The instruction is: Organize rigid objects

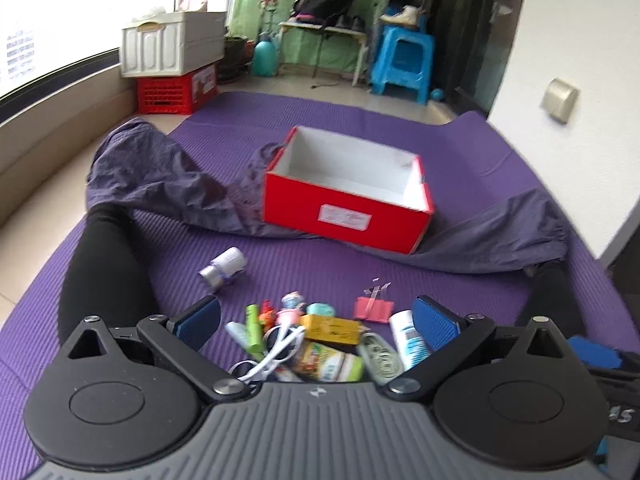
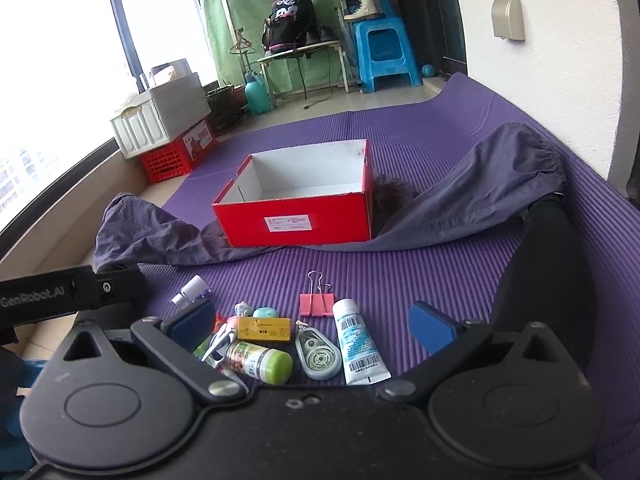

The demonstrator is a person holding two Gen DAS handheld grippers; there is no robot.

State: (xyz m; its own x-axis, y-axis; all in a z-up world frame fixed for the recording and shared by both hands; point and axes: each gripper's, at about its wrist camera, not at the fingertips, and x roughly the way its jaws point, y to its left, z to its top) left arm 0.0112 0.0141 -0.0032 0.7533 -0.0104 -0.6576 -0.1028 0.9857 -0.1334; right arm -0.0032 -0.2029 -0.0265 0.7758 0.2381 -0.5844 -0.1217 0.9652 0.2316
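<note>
both claws wide over clutter; bare mat (image 2: 400,276) before red box (image 2: 296,220).

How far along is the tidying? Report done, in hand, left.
Done: nothing; the red box shows only its bare white inside. In hand: nothing; the left gripper and right gripper are both open above the pile. Left: everything, including the tube, clip and bottle.

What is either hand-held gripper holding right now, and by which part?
Nothing. The left hand-held gripper and the right hand-held gripper both stand open above the small items on the purple mat, with no item clamped between their pads.
</note>
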